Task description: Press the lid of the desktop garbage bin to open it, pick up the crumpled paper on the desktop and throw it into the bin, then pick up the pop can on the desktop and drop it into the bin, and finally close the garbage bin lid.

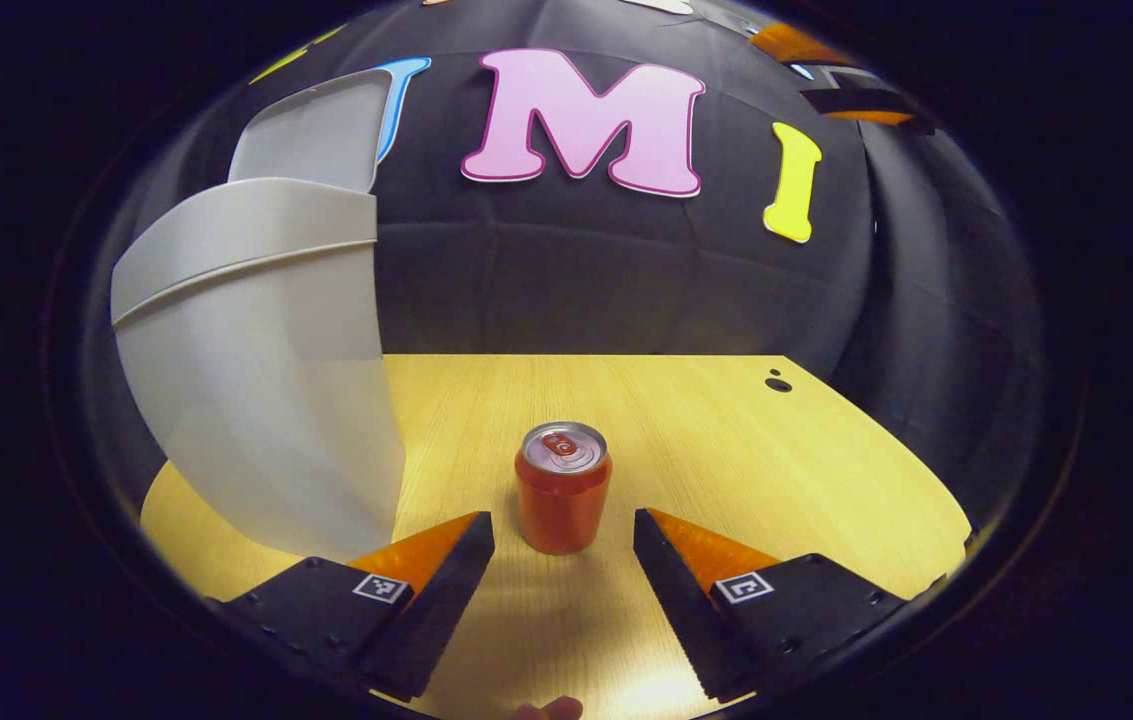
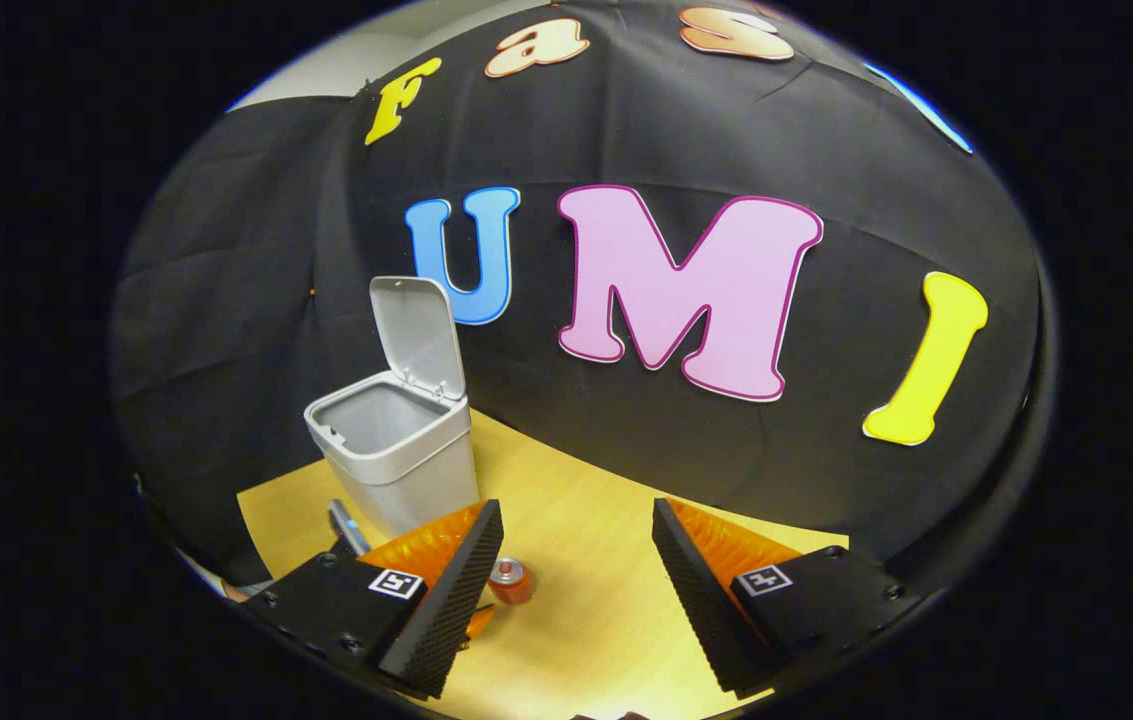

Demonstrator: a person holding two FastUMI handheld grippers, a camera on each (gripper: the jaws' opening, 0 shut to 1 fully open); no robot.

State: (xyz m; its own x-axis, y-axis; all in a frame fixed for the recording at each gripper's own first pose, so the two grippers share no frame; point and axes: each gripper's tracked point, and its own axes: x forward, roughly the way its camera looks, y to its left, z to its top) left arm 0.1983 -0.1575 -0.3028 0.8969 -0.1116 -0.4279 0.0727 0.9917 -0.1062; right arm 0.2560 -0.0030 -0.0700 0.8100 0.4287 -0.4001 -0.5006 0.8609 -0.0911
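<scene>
An orange pop can (image 1: pixel 563 487) stands upright on the wooden table (image 1: pixel 706 440), just beyond and between the tips of my left gripper (image 1: pixel 562 520), which is open and does not touch it. The grey garbage bin (image 1: pixel 256 370) rises close on the left with its lid (image 1: pixel 311 135) up. From higher up, the right gripper view has the bin (image 2: pixel 396 445) with its lid (image 2: pixel 418 335) tilted back and its mouth open, and the can (image 2: pixel 510 580) small to the bin's right. My right gripper (image 2: pixel 578 505) hangs open in the air with nothing between its fingers.
The black cloth wall (image 1: pixel 576 290) closes off the table's far side, right behind the bin. A small dark hole (image 1: pixel 778 384) marks the table's far right corner. A slim grey part (image 2: pixel 346 525) pokes out at the bin's base, mostly hidden by my right gripper's finger.
</scene>
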